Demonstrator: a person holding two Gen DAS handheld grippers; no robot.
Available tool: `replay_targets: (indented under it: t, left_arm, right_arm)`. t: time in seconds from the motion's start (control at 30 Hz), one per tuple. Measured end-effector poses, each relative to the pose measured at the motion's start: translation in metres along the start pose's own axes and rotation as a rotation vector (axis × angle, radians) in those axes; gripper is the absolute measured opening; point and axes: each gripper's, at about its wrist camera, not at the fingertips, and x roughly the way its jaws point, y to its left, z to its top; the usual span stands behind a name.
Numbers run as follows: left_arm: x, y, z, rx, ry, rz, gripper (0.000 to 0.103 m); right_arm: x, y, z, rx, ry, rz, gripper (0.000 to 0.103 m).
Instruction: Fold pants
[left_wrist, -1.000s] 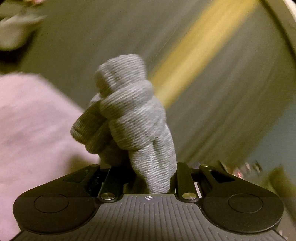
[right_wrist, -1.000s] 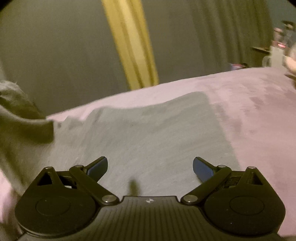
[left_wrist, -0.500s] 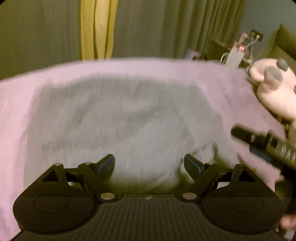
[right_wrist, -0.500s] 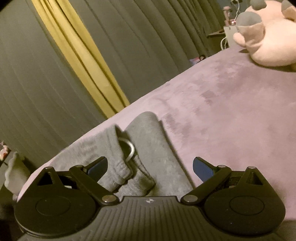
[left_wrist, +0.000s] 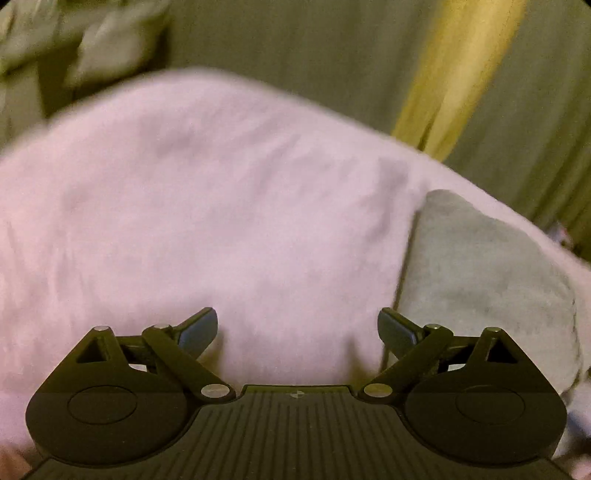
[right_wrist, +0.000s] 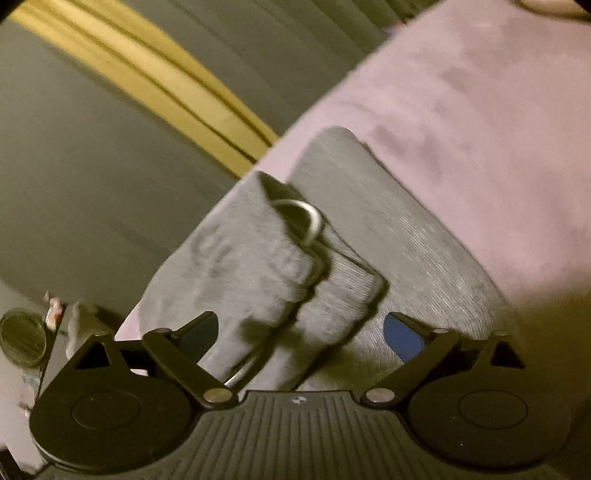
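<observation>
- In the left wrist view the left gripper (left_wrist: 297, 330) sits at the bottom centre of the frame with its 2 fingers (left_wrist: 197, 330) spread wide apart and nothing between them.
- Under and ahead of it spreads the pink bedcover (left_wrist: 192, 206), filling the middle and left of the frame; the picture is blurred.
- The grey pants (left_wrist: 484, 280) lie on the bedcover at the right of that frame, just beside the right-hand finger, as a flat folded block.
- Behind the bed, olive curtains (left_wrist: 295, 40) run across the top, with a yellow curtain strip (left_wrist: 458, 77) at the upper right.
- In the right wrist view the right gripper (right_wrist: 301, 332) is at the bottom centre, its fingers apart; a bunched fold of the pants lies between them, but the pads are not pressed onto it.
- There the pants (right_wrist: 406, 236) run from the centre toward the lower right, with a pale drawstring loop (right_wrist: 308, 221) showing at the gathered waistband in the middle of the frame.
- The bedcover fills the upper right, and the yellow strip crosses the upper left diagonally.
</observation>
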Motion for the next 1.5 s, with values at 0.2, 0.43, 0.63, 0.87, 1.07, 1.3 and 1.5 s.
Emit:
replay_targets:
  t: [0.2, 0.43, 0.63, 0.87, 1.07, 1.3, 1.5]
  left_arm:
    - [0.019, 0.022, 0.003, -0.166, 0.022, -0.071, 0.097]
    - [0.019, 0.026, -0.001, -0.189, 0.062, -0.112, 0.097]
    - [0.022, 0.03, -0.002, -0.206, 0.09, -0.095, 0.097]
    - [0.023, 0.037, -0.004, -0.243, 0.089, -0.082, 0.097]
    - [0.022, 0.038, -0.005, -0.252, 0.08, -0.084, 0.097]
    - [0.023, 0.04, -0.005, -0.27, 0.093, -0.097, 0.097]
    - [0.024, 0.035, -0.003, -0.246, 0.093, -0.097, 0.097]
  right_arm:
    - [0.01, -0.007, 0.004, 0.155, -0.05, 0.012, 0.068]
    - [0.019, 0.01, 0.003, 0.118, -0.036, -0.005, 0.094]
    - [0.032, 0.028, 0.002, 0.072, -0.058, -0.12, 0.063]
    - [-0.01, 0.069, 0.012, 0.109, -0.135, 0.162, 0.047]
    - [-0.068, 0.067, 0.019, 0.117, -0.268, 0.343, 0.047]
    - [-0.036, -0.027, 0.003, 0.18, -0.144, -0.132, 0.052]
    - [-0.037, -0.038, 0.003, 0.284, -0.139, 0.008, 0.086]
